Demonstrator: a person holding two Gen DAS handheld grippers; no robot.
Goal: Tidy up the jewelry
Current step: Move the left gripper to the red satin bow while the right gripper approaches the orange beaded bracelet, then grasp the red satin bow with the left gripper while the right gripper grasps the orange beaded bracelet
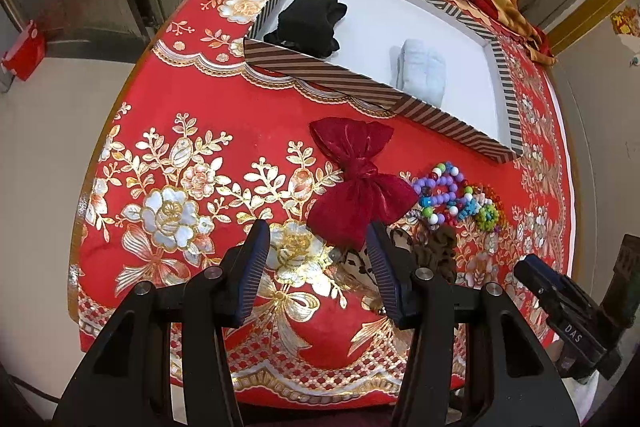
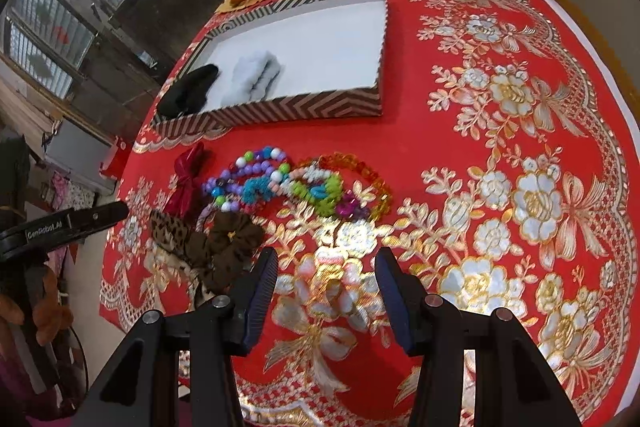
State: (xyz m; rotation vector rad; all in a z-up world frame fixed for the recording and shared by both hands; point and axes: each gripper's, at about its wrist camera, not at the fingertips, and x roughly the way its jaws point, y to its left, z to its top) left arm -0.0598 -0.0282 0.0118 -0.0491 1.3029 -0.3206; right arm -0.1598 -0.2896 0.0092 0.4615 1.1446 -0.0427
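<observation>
Red velvet bow [image 1: 356,183] lies just ahead of the left gripper [image 1: 316,239], whose jaws stand apart and empty; the striped box [image 1: 360,83] is beyond. In the right view, the right gripper [image 2: 326,267] is also apart, with the bead bracelets [image 2: 288,183] ahead. Sorting seems to be under way; the next move needs a clean pinch on one piece.

Both wrist views overlook striped tray [image 1: 440,125]

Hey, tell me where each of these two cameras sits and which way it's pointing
Left wrist: behind the open left tongs, facing the red velvet bow and striped box; the right tongs show at lower right.
Right wrist: behind the open right tongs, facing the bead bracelets on the red tablecloth; the left tongs show at left.
Shared: box, bow, bracelets, tablecloth.
</observation>
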